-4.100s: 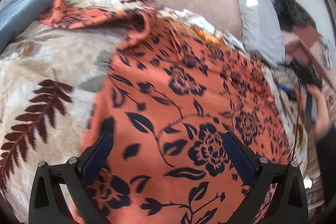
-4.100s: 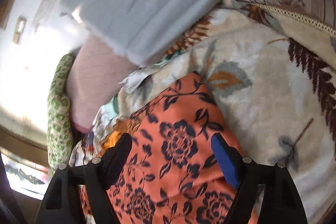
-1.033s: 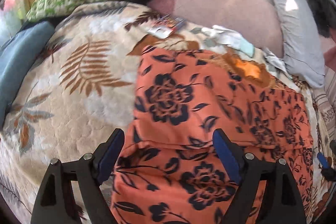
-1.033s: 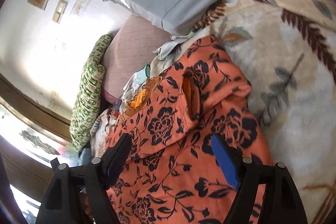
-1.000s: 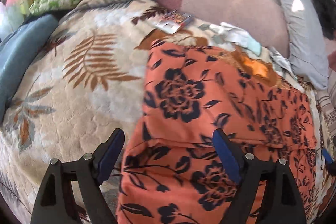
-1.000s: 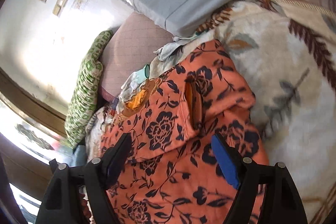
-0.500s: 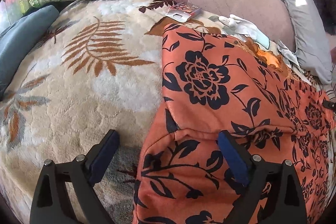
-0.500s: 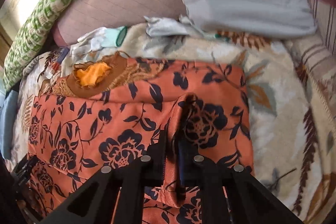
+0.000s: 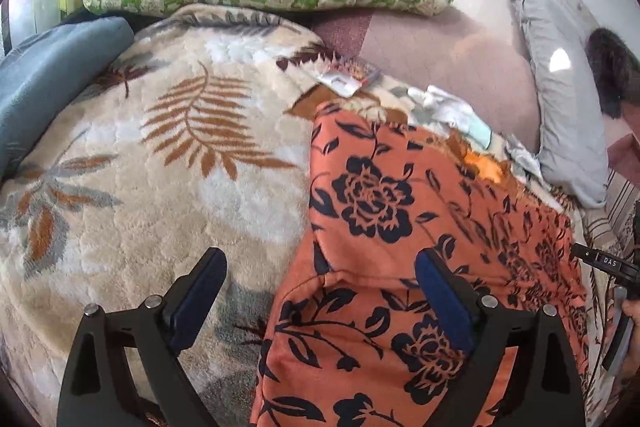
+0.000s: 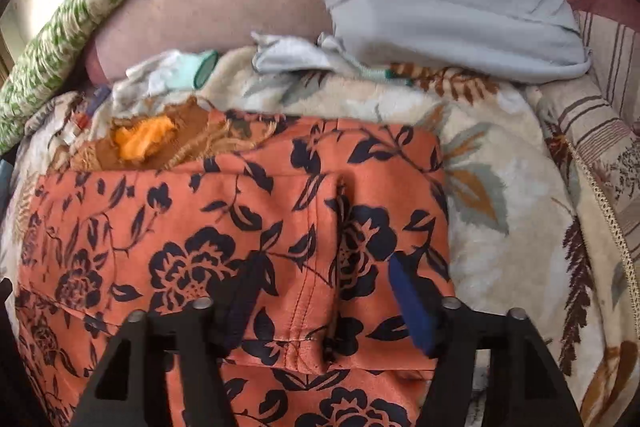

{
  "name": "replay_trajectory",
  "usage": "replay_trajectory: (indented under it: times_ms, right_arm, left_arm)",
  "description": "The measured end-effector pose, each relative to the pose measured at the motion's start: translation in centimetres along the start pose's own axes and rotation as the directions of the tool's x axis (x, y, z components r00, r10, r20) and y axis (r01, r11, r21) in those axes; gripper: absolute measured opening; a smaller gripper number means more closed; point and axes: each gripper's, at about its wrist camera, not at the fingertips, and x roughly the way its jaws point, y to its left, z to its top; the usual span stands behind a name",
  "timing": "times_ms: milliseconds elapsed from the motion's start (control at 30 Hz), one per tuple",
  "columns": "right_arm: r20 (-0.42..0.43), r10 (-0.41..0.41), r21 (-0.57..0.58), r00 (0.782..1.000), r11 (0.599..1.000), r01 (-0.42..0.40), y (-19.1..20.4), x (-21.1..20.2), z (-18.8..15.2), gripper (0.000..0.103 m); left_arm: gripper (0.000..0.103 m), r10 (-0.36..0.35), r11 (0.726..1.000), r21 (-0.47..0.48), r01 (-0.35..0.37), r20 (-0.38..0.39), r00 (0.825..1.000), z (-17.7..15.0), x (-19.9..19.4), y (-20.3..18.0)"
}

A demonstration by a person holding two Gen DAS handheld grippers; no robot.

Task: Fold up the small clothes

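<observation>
Orange garment with dark navy roses and leaves, spread flat on the bed, folded over on itself. Fold edge running across at six o'clock in the left wrist view. In the right wrist view, a stitched seam standing up in a small ridge, hem doubled over at six o'clock.

The orange floral garment runs off the bottom edge in both views. A brown-and-orange cloth lies partly tucked under its far edge
</observation>
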Motion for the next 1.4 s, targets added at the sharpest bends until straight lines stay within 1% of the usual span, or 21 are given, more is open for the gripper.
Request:
replay_trajectory:
  times_ms: [67, 133, 167, 233, 267, 300, 367, 433, 500, 567, 633, 667, 733, 800, 867, 933, 967, 1000, 1033, 1167, 1400]
  right_arm:
    - [0.079, 0.001, 0.028, 0.997, 1.000, -0.003, -0.5, -2.6, 0.8, 0.070]
    - [0.149, 0.138, 0.077, 0.979, 0.986, -0.151, -0.6, -4.7, 1.4, 0.070]
    - [0.153, 0.253, 0.101, 0.955, 0.958, -0.270, -0.6, -4.9, 1.6, 0.071]
    - [0.123, 0.474, 0.172, 0.872, 0.855, -0.489, -0.7, -3.7, 1.4, 0.079]
    - [0.113, 0.534, 0.210, 0.838, 0.811, -0.546, -0.8, -2.6, 0.9, 0.079]
    - [0.085, 0.544, 0.251, 0.835, 0.799, -0.546, -1.1, -0.8, 0.0, 0.082]
    - [-0.091, 0.485, 0.370, 0.870, 0.827, -0.423, -2.1, 4.4, -2.1, 0.079]
    - [0.006, 0.513, 0.404, 0.858, 0.784, -0.471, -3.1, 3.4, -2.3, 0.078]
    - [0.029, 0.487, 0.349, 0.873, 0.813, -0.465, -2.6, 0.7, -1.0, 0.078]
    - [0.093, 0.474, 0.251, 0.875, 0.840, -0.482, -1.9, -1.6, 0.1, 0.081]
    - [0.113, 0.485, 0.244, 0.867, 0.832, -0.498, -2.0, -1.3, 0.4, 0.083]
    - [0.098, 0.477, 0.275, 0.874, 0.831, -0.484, -2.3, 0.0, 0.4, 0.083]
    - [-0.046, 0.395, 0.377, 0.918, 0.857, -0.350, -3.4, 4.4, -0.5, 0.083]
    - [0.026, 0.421, 0.406, 0.907, 0.824, -0.394, -4.5, 3.7, -0.9, 0.082]
    - [0.077, 0.467, 0.378, 0.881, 0.804, -0.459, -3.9, 2.0, 0.1, 0.082]
    - [0.147, 0.493, 0.317, 0.858, 0.798, -0.512, -3.1, 1.2, 1.2, 0.084]
    - [0.159, 0.471, 0.305, 0.868, 0.813, -0.497, -3.1, 1.9, 1.6, 0.086]
    - [0.115, 0.420, 0.322, 0.900, 0.841, -0.434, -3.4, 3.9, 1.7, 0.087]
    - [0.035, 0.421, 0.389, 0.906, 0.829, -0.400, -4.2, 6.5, 1.5, 0.087]
    - [0.189, 0.502, 0.457, 0.844, 0.716, -0.528, -5.4, 2.6, 1.9, 0.086]
    - [0.210, 0.510, 0.392, 0.834, 0.737, -0.550, -6.9, -7.2, -4.7, 0.086]
  left_arm:
    - [0.095, 0.020, 0.999, 0.037, -0.021, 0.035, 0.999, 0.7, -0.7, -1.0]
    - [0.095, 0.046, 0.995, 0.082, -0.048, 0.025, 0.999, 1.2, -0.3, -2.3]
    - [0.095, 0.074, 0.991, 0.107, -0.075, 0.019, 0.997, 1.3, 0.2, -3.0]
    - [0.095, 0.173, 0.972, 0.158, -0.173, 0.010, 0.985, 1.2, 1.8, -3.9]
    - [0.095, 0.263, 0.949, 0.195, -0.248, -0.053, 0.963, 0.8, 3.5, -4.1]
    - [0.096, 0.332, 0.926, 0.234, -0.297, -0.129, 0.934, 0.1, 5.4, -3.9]
    - [0.097, 0.322, 0.935, 0.197, -0.296, -0.121, 0.939, -0.2, 5.9, -3.0]
    - [0.095, 0.344, 0.933, 0.158, -0.323, -0.129, 0.930, 0.6, 4.5, -2.7]
    - [0.095, 0.310, 0.945, 0.110, -0.307, -0.017, 0.951, 1.4, 1.8, -3.0]
    - [0.095, 0.307, 0.937, 0.158, -0.311, 0.050, 0.950, 1.5, 0.7, -4.0]
    - [0.095, 0.388, 0.891, 0.258, -0.373, -0.006, 0.922, 0.8, 2.9, -4.5]
    - [0.096, 0.453, 0.863, 0.292, -0.411, -0.089, 0.887, 0.1, 5.1, -3.9]
    - [0.099, 0.402, 0.907, 0.189, -0.376, -0.124, 0.907, -0.2, 5.4, -2.0]
    - [0.098, 0.360, 0.931, 0.130, -0.342, -0.164, 0.918, 0.4, 4.6, -1.2]
    - [0.098, 0.350, 0.932, 0.138, -0.335, -0.101, 0.931, 0.5, 3.8, -1.3]
    - [0.099, 0.383, 0.918, 0.173, -0.356, -0.160, 0.910, 0.1, 5.3, -1.0]
    - [0.100, 0.350, 0.935, 0.132, -0.330, -0.187, 0.918, 0.0, 5.9, -0.4]
    - [0.103, 0.329, 0.944, 0.083, -0.318, -0.201, 0.923, 0.2, 6.0, 0.4]
    - [0.103, 0.312, 0.950, 0.067, -0.305, -0.233, 0.921, 0.6, 6.1, 0.7]
    - [0.103, 0.300, 0.953, 0.034, -0.300, -0.220, 0.928, 2.0, 3.5, 1.3]
    - [0.103, 0.223, 0.970, -0.068, -0.232, -0.118, 0.968, 0.3, -6.3, 1.7]
